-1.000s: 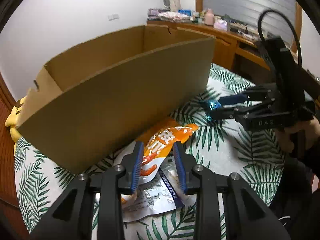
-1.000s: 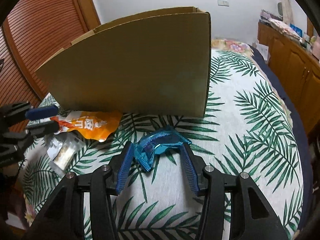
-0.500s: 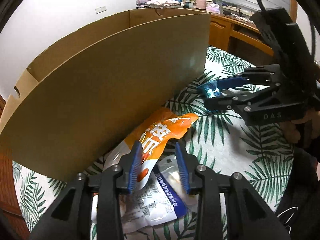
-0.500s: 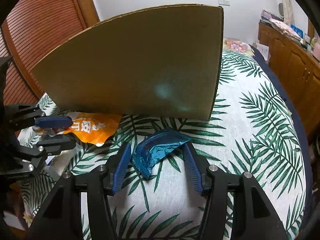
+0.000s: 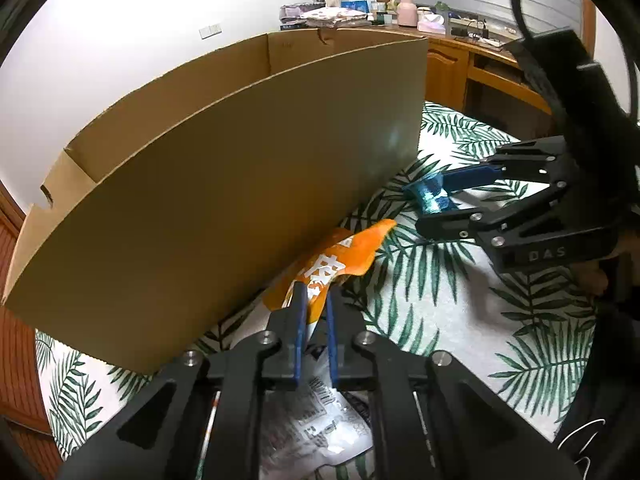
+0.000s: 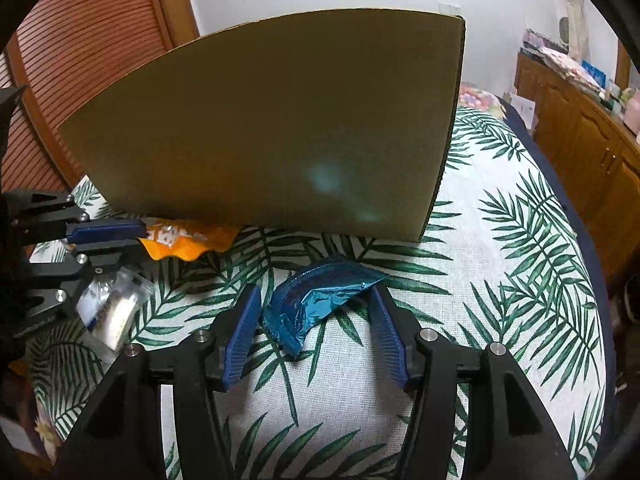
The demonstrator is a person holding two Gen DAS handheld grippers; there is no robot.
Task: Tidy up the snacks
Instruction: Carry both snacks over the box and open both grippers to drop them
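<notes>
An open cardboard box (image 5: 224, 184) stands on the palm-leaf cloth; it also fills the right wrist view (image 6: 272, 128). My left gripper (image 5: 316, 296) is shut on the near end of an orange snack packet (image 5: 344, 256) lying against the box's front wall; this packet also shows in the right wrist view (image 6: 188, 240). My right gripper (image 6: 316, 312) is open, its fingers on either side of a crumpled blue foil packet (image 6: 316, 296) on the cloth. The same blue packet shows in the left wrist view (image 5: 430, 196).
A clear and white packet (image 5: 324, 420) lies under my left gripper, also seen in the right wrist view (image 6: 116, 308). A wooden sideboard (image 5: 472, 68) with clutter stands behind the box. A slatted wooden door (image 6: 88, 60) is at the left.
My left gripper's jaws have closed onto the orange packet. My right gripper has lowered and moved in around the blue foil packet, still open.
</notes>
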